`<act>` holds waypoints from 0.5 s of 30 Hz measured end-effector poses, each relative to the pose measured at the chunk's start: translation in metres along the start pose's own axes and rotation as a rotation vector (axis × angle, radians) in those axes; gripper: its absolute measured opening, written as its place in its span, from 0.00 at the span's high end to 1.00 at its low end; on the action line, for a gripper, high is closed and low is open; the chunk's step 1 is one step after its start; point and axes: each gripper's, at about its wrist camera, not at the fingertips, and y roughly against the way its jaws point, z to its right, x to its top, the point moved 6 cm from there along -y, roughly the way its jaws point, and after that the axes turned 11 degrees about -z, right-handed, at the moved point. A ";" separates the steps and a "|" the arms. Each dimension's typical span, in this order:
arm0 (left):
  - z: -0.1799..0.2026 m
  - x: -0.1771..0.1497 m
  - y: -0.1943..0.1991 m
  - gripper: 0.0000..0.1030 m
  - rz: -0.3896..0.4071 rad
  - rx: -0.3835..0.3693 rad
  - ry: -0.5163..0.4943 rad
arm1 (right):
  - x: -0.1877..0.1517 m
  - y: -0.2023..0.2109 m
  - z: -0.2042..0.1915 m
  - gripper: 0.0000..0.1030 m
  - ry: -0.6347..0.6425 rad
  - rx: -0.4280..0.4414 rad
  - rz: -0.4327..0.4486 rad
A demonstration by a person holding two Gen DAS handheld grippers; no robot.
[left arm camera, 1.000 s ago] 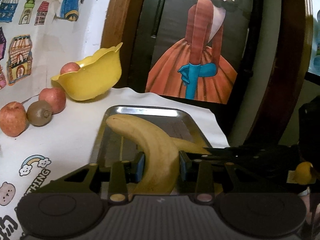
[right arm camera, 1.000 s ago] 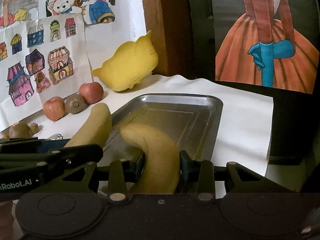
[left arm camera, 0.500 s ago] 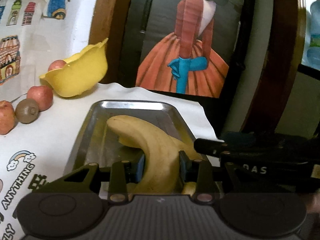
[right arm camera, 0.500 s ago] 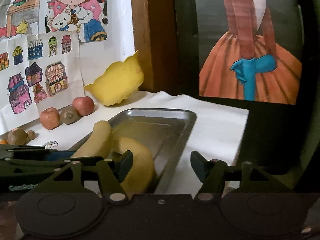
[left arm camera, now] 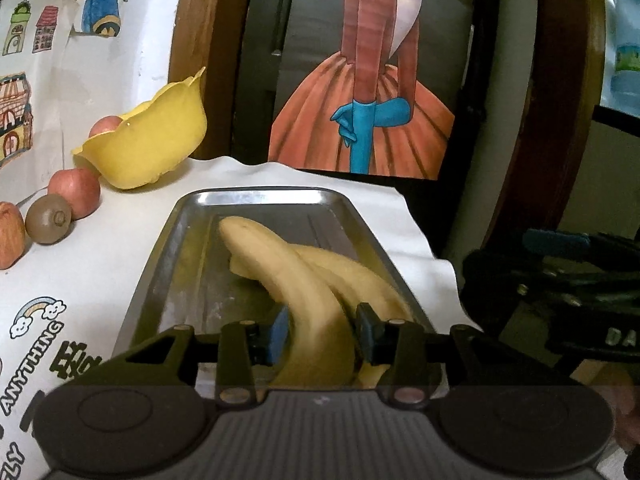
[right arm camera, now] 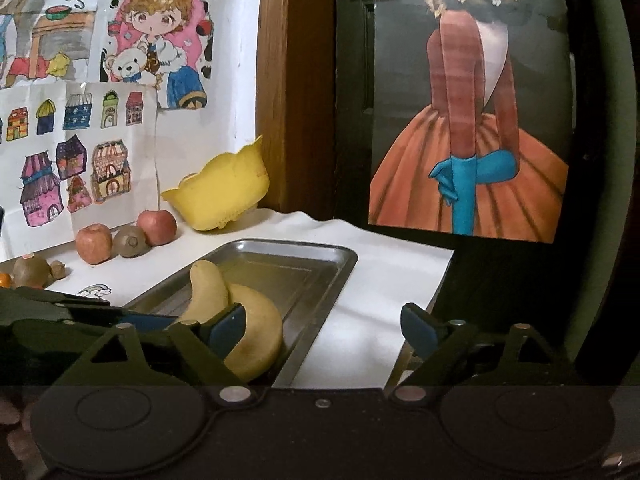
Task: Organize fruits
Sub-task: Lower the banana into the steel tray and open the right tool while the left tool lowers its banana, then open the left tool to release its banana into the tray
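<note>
Dress poster (right arm camera: 468, 128), house drawings (right arm camera: 76, 176), white tablecloth (left arm camera: 80, 264)

I'm in a home room: children's drawings (right arm camera: 100, 120) taped on the wall left of my fingers, a dress painting (right arm camera: 468, 120) ahead.

Two bananas (left arm camera: 304, 280) lie in the tray (left arm camera: 256, 197); apples (left arm camera: 76, 192) and bowl (left arm camera: 152, 148) sit left behind it.

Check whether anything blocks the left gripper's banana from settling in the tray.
Nothing visible does. The left gripper holds its banana over the metal tray, beside the other banana already lying there.
</note>
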 end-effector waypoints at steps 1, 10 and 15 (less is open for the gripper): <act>0.000 0.001 0.001 0.57 0.003 -0.003 0.002 | 0.000 0.004 0.000 0.15 -0.001 -0.002 0.004; 0.001 -0.003 0.019 0.31 0.026 0.001 0.010 | 0.000 0.029 0.001 0.13 0.001 -0.020 0.023; -0.006 -0.007 0.052 0.16 0.080 0.024 0.058 | 0.001 0.049 -0.007 0.10 0.006 -0.014 0.044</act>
